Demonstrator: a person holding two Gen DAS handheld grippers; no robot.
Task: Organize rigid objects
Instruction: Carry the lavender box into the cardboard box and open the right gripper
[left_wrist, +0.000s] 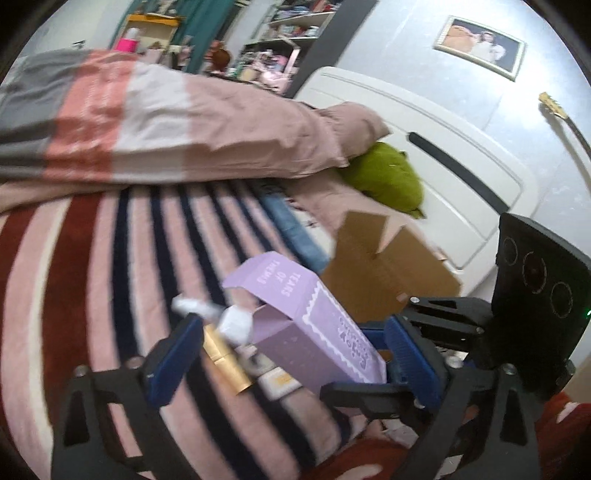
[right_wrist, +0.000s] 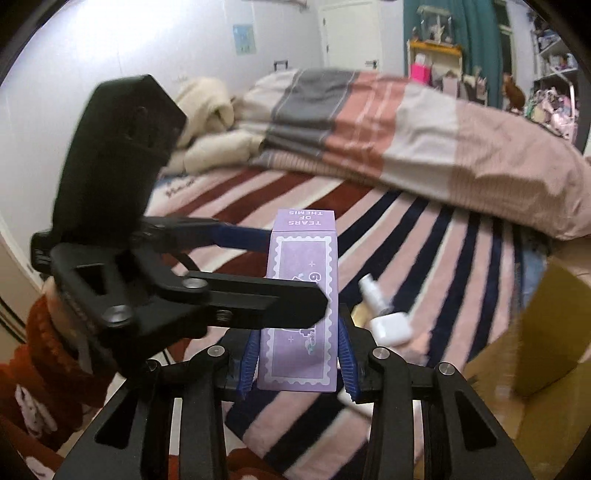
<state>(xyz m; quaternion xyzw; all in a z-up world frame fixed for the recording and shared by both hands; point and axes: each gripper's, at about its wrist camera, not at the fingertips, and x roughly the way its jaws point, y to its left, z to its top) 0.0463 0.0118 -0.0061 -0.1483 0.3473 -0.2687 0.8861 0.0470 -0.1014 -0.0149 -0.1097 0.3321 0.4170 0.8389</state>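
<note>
Purple box (left_wrist: 314, 321) lies between the wide-apart blue pads of the left gripper (left_wrist: 291, 354) in the left wrist view, its long axis running from lower right to upper left, its opened flap end pointing away toward the striped blanket (left_wrist: 110, 258). Neither left pad touches it; the tongs stand open. The right gripper (left_wrist: 380, 343) comes in from the right, angled down, and its blue pads close on the box's near end. On the flap reads "TEARS OF THEMIS", seen upside down; the script on the side panel is too blurred to read. Under the box lie a gold tube (left_wrist: 225, 363), a small white case (left_wrist: 236, 321) and a white spray bottle (left_wrist: 192, 306). A cardboard box (left_wrist: 388, 266) sits just beyond, with a green plush (left_wrist: 388, 177) near the white headboard (left_wrist: 443, 155).

Right wrist view: the right gripper (right_wrist: 297, 362) tilts downward and clamps the purple box (right_wrist: 301, 306) between its pads, one on each long side. The box stands lengthwise straight ahead, its far end raised, "TEARS OF THEMIS" upside down on the top flap. The left gripper (right_wrist: 291, 269) reaches in from the left, fingers spread on either side of the box. Spray bottle (right_wrist: 373, 291) and white case (right_wrist: 391, 328) rest on the blanket (right_wrist: 424, 240) to the right, beside the cardboard box (right_wrist: 546, 325).
</note>
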